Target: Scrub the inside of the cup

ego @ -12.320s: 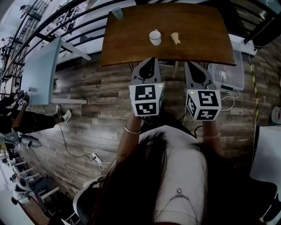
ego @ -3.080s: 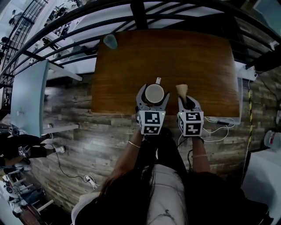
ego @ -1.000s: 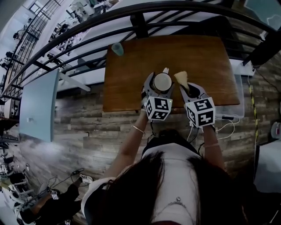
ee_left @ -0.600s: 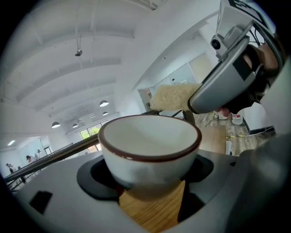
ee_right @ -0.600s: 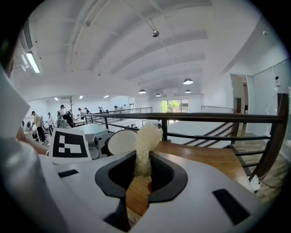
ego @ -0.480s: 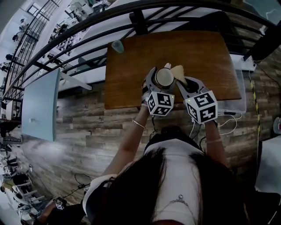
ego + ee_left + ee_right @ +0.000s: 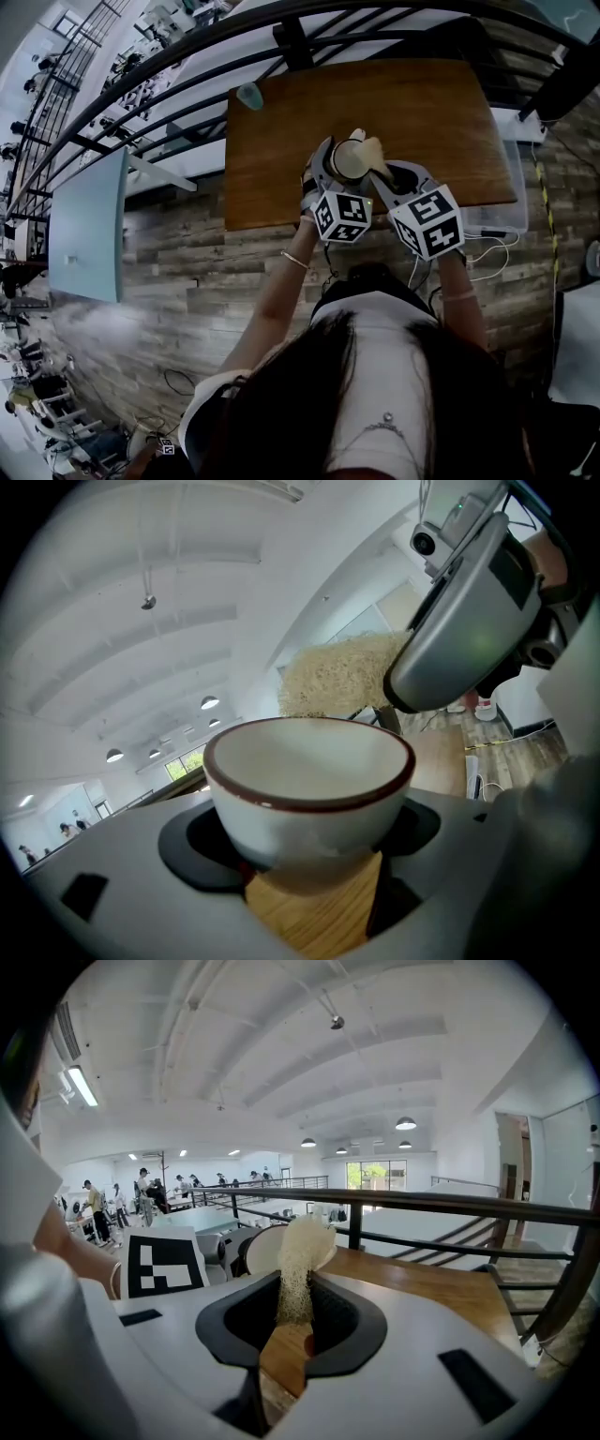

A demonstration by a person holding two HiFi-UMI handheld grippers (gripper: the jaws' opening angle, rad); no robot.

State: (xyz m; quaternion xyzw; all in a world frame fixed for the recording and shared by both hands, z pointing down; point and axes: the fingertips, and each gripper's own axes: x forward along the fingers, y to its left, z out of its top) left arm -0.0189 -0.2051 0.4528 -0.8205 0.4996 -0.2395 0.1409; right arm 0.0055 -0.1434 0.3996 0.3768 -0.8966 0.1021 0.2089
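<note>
My left gripper [image 7: 345,169] is shut on a white cup [image 7: 345,157] with a dark red rim, held off the wooden table [image 7: 272,169]. In the left gripper view the cup [image 7: 309,780] fills the space between the jaws, mouth upward. My right gripper [image 7: 384,172] is shut on a beige fibrous scrubber [image 7: 371,148]. The tip of the scrubber [image 7: 342,672] hangs just past the cup's far rim. In the right gripper view the scrubber [image 7: 300,1269] stands up between the jaws, its top overlapping the cup's mouth [image 7: 262,1246]. I cannot tell whether they touch.
A small bluish cup [image 7: 248,96] stands at the table's far left corner. Dark railings [image 7: 300,42] run behind the table. A clear plastic box [image 7: 511,202] and cables lie on the plank floor at the right.
The right gripper has carried the scrubber up and left, to the cup's rim. The cup has tipped a little in the left gripper, which stays in place.
</note>
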